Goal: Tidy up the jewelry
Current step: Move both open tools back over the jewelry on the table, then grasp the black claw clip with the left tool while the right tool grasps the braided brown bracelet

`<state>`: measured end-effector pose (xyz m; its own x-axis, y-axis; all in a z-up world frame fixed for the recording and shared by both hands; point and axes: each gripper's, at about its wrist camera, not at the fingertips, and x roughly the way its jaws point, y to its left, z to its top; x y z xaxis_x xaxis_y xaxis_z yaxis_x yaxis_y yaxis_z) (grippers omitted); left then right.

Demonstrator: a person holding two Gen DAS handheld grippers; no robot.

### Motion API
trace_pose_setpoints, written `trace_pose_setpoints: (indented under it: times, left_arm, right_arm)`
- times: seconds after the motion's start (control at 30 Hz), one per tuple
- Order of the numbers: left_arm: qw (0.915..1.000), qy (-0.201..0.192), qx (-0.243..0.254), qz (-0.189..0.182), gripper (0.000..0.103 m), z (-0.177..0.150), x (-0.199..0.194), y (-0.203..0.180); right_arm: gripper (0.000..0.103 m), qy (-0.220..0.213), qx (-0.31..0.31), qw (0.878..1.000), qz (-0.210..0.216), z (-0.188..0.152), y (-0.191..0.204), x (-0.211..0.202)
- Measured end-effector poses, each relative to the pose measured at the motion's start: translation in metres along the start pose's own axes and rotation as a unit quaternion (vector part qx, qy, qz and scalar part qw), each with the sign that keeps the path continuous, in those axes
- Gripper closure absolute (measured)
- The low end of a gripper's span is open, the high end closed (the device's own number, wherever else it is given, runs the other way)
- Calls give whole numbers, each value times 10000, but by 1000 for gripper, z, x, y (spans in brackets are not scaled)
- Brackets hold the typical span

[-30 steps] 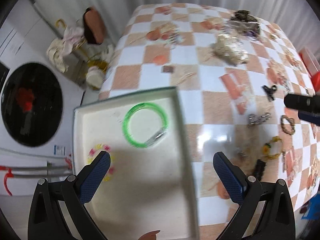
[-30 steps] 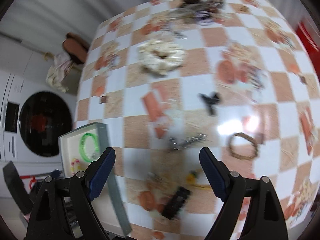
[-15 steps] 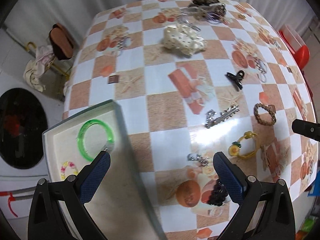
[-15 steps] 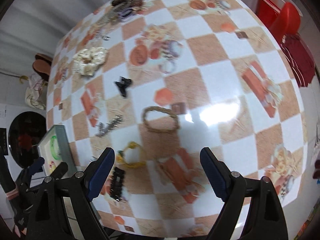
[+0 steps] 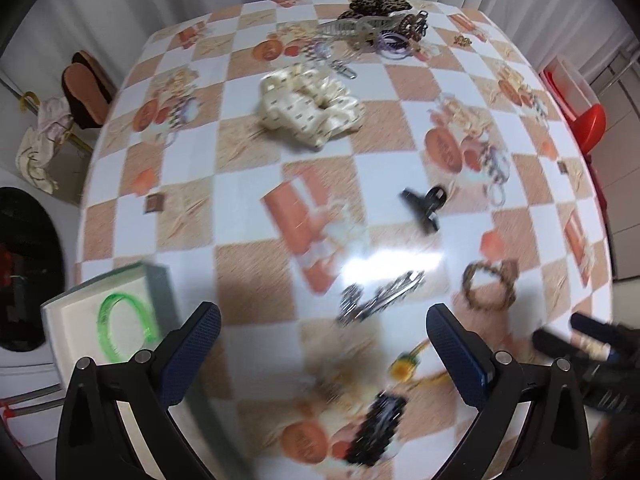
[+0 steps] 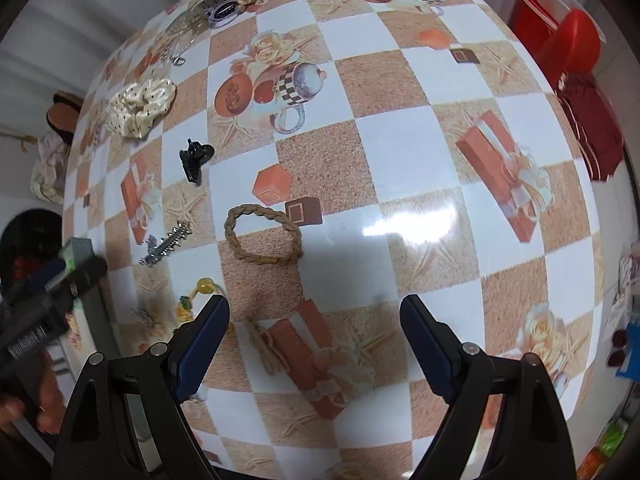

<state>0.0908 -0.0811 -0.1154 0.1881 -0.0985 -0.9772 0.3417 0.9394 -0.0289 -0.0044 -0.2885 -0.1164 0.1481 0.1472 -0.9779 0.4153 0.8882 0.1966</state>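
Observation:
Both grippers hang open over the checkered table with nothing between their fingers. My left gripper (image 5: 322, 354) is above a silver hair clip (image 5: 380, 296), a yellow beaded bracelet (image 5: 416, 364) and a black clip (image 5: 376, 434). A white tray (image 5: 70, 320) at the left edge holds a green bangle (image 5: 120, 330). My right gripper (image 6: 314, 344) hovers just below a tan braided bracelet (image 6: 262, 236). The silver hair clip (image 6: 166, 244), the yellow bracelet (image 6: 196, 298) and a black claw clip (image 6: 194, 158) lie to its left.
A cream scrunchie (image 5: 310, 110) and a pile of hair accessories (image 5: 378, 24) sit farther back on the table. A red stool (image 6: 568, 40) stands off the right edge. A washing machine door (image 5: 28, 268) is at the left. A person's hand (image 6: 24, 412) holds the left gripper.
Both grippers swept rightward across the table, away from the tray. The tray slid from under the left gripper to the left edge; the braided bracelet came in front of the right gripper.

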Motion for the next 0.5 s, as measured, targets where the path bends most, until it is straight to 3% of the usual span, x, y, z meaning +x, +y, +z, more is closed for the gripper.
trace_pose_setpoints:
  times: [0.4,0.43,0.5]
  left_arm:
    - [9993,65,65,-373,0,42,47,-35]
    - [9993,78,75,-358,7,44,52,-37]
    - [9992,171,86,-343,8,48,61,-41]
  right_arm:
    - [14,-234,-1030,9942,-196,11,18,28]
    - [14,-249,-1098,9935,-191,11,19,30]
    - [14,-290,-1207,9921,-209,10,22,34]
